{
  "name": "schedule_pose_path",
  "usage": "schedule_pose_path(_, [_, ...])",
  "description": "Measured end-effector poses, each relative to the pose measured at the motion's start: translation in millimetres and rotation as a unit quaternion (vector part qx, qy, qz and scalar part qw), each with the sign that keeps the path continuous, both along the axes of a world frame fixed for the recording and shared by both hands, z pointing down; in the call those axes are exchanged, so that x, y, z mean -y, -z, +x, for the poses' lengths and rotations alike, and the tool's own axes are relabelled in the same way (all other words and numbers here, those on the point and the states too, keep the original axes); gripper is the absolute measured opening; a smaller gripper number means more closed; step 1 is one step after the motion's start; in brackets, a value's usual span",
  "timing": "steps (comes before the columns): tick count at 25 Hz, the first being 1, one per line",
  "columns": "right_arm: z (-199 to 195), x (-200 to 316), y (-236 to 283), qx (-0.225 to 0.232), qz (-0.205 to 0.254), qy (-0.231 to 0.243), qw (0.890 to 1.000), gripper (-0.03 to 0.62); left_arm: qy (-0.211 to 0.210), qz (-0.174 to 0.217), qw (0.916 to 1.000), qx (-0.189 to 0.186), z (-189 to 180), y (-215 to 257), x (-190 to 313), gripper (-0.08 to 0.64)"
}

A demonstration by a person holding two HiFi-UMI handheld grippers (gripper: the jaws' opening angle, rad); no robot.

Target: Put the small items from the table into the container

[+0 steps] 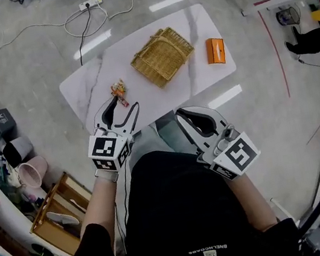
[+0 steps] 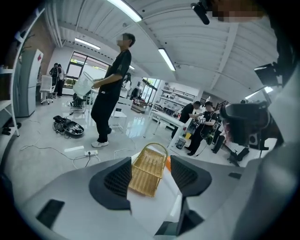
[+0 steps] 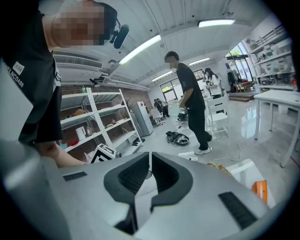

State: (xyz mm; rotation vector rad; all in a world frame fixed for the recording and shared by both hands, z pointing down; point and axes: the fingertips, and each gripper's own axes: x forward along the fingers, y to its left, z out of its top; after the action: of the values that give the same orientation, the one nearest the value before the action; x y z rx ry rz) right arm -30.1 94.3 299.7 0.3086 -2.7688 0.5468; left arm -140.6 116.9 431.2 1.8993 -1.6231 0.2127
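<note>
**Nothing in the basket yet; left tool spread over the first pick**

Black shirt (image 1: pixel 181 212) of the person wearing the rig fills the bottom of my head view, with both forearms reaching out from it. Beyond it lies the white marble-patterned worktop (image 1: pixel 191 27), set at a slant to me. At its middle sits the tan woven wicker basket (image 1: pixel 162 55), which I take for the container. What I can see of its inside looks bare.

My left tool (image 1: pixel 124 105) hangs over the near left edge, jaws spread and nothing between the pads. Its own view shows only the basket, far off through the gap. My right tool (image 1: pixel 187 113) is just short of the near edge, jaws pressed together on nothing.

The small flat orange box (image 1: pixel 215 51) lies to the right of the basket, apart from it. Smallest is the cluster of orange-and-red wrapped items (image 1: pixel 119 90), close to the near left edge and just beyond the left tool's tips.

I judge the job to be at its very start. Cluster and box are both on the worktop, and no pick has been made. Whether the box counts as a small item I cannot say.

The cluster sits close to the edge, so a nudge toward me has little margin. Bare marble between it and the basket leaves an open path, and the box has bare stone all round it.
</note>
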Motion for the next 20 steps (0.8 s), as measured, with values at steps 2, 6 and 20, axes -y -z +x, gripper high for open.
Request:
schedule_pose_path(2, [-2, -3, -7, -0.006, -0.007, 0.007, 1.000, 0.011, 0.003, -0.014, 0.9999, 0.006, -3, -18, -4, 0.248])
schedule_pose_path(6, [-5, -8, -21, -0.017, -0.019, 0.015, 1.000, 0.011, 0.012, -0.043, 0.9990, 0.010, -11, -55, -11, 0.268])
schedule_pose_path(20, [-4, -21, -75, -0.041, -0.053, 0.016, 0.998, 0.011, -0.003, -0.114, 0.9932, 0.024, -16, -169, -22, 0.310])
